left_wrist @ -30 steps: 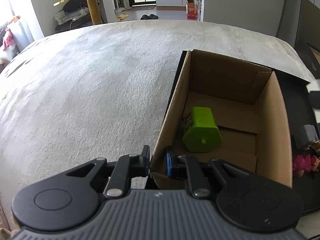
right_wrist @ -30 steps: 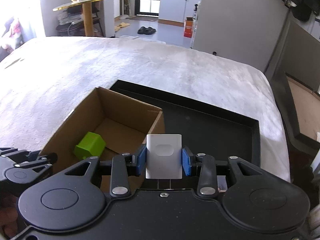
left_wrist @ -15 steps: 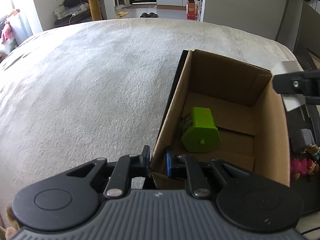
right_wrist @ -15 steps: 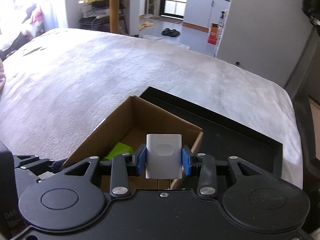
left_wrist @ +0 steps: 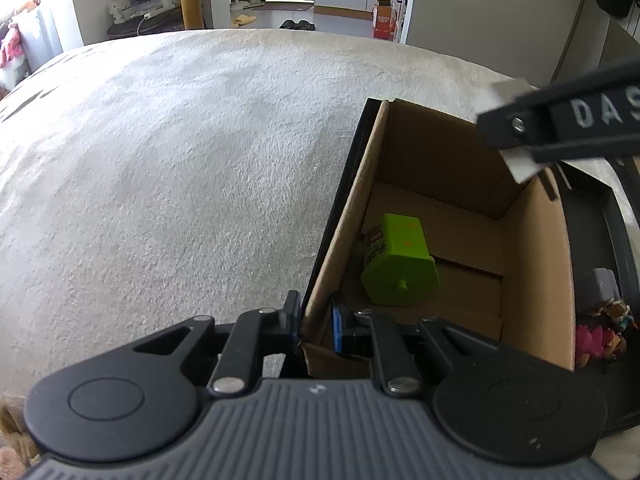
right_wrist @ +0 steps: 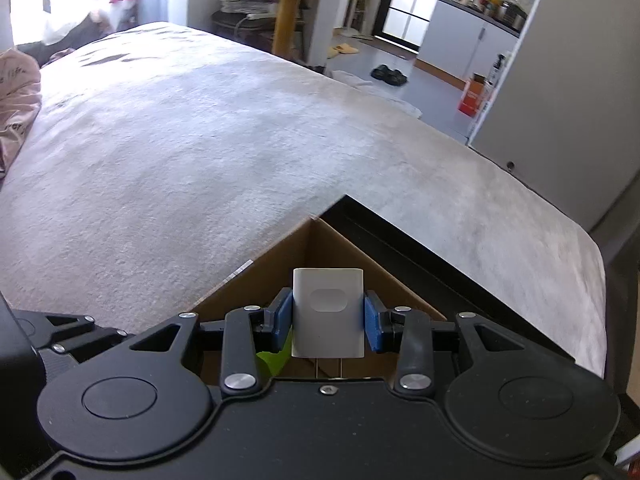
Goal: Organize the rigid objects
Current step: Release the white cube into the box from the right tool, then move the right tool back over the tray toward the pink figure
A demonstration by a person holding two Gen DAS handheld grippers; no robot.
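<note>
An open cardboard box stands on a black tray on a grey carpet. A green block lies on the box floor. My left gripper is shut on the near left wall of the box. My right gripper is shut on a white charger and holds it above the box; it shows in the left wrist view over the box's far right corner. The green block peeks out below the charger.
Small toys, one grey and one pink, lie on the tray right of the box. The carpet stretches left and ahead. A gold table and shoes are far behind.
My right gripper has carried the white charger forward and left, from beside the box to above its opening. My left gripper has kept its hold on the box wall.
</note>
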